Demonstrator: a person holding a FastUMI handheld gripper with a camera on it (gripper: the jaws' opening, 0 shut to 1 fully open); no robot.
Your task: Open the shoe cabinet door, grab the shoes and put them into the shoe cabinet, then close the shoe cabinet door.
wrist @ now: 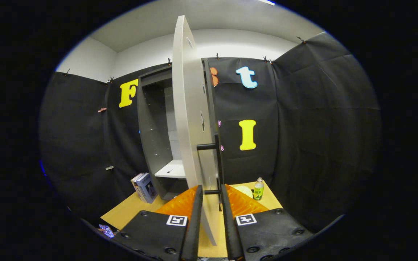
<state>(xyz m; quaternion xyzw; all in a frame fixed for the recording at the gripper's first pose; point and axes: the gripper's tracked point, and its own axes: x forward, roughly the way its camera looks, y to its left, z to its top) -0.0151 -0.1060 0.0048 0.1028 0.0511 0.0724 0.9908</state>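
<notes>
Wooden floor (129,210), black-draped booth; tongs (211,197) straddle the open cabinet door's (191,108) edge.

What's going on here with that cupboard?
A person is working a handheld gripper on a shoe cabinet. Its two fingers sit either side of the door's edge, near the dark bar handle, and the door is swung open toward the camera, showing a pale shelf inside. I can't tell whether the fingers are actually pressing on it. Books lean by the cabinet, and a small bottle stands to the other side.
</notes>
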